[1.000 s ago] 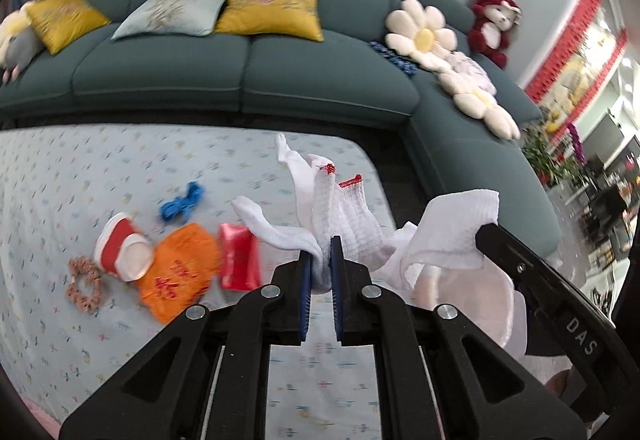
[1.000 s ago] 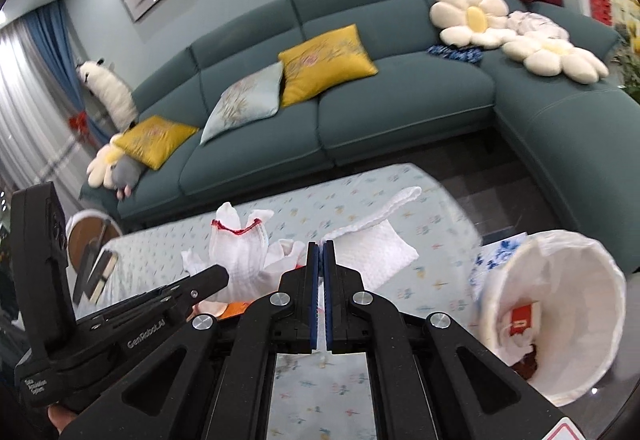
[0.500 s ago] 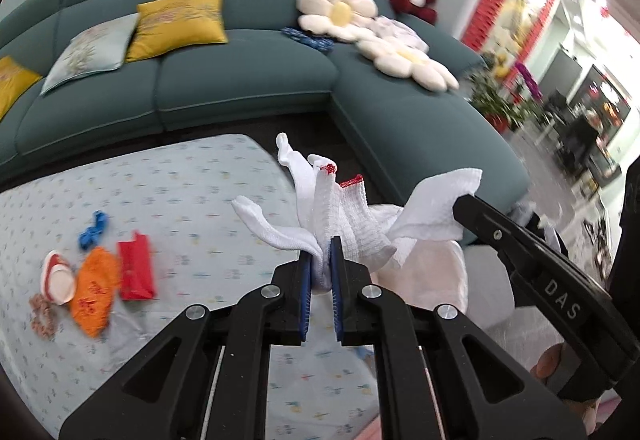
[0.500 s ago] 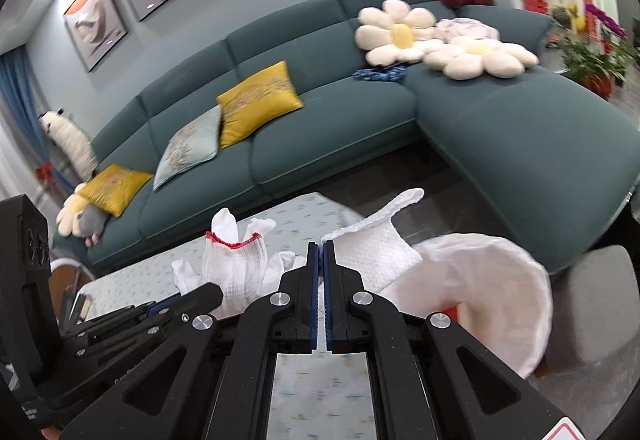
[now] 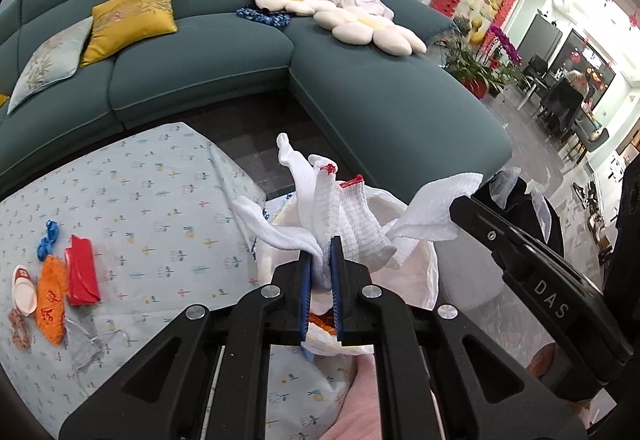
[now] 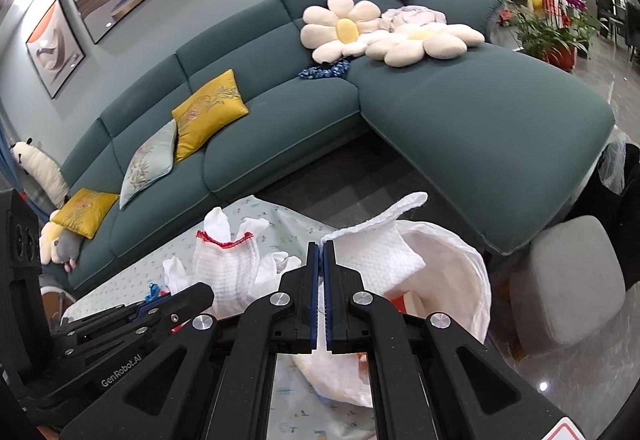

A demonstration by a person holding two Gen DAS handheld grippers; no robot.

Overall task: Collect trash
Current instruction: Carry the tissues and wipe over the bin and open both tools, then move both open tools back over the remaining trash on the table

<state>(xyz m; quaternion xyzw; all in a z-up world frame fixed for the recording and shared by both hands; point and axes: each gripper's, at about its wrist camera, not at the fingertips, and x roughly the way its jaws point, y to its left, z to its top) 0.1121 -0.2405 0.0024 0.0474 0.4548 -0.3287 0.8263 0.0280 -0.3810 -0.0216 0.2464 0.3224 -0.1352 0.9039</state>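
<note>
My left gripper (image 5: 320, 244) is shut on a white knit glove (image 5: 344, 216) with red cuff trim, whose fingers splay upward. Just to its right, my right gripper (image 6: 322, 246) is shut on a white textured tissue (image 6: 380, 252). In the left wrist view the right gripper (image 5: 460, 208) comes in from the right with the tissue (image 5: 436, 212) at its tip. Both hang over the mouth of a white-lined trash bin (image 6: 460, 280), which stands beside the table's end. In the right wrist view the glove (image 6: 228, 264) and the left gripper (image 6: 200, 292) are at lower left.
A table with a floral cloth (image 5: 140, 200) holds a red packet (image 5: 82, 270), an orange pouch (image 5: 52, 308), a blue scrap (image 5: 48, 240) and a few other bits at its left. A teal sofa (image 5: 360, 100) wraps behind. A grey stool (image 6: 568, 280) stands right of the bin.
Both grippers have swung right, from above the table to above the bin, each still holding its item. The trash on the table has slid to the left of the view.
</note>
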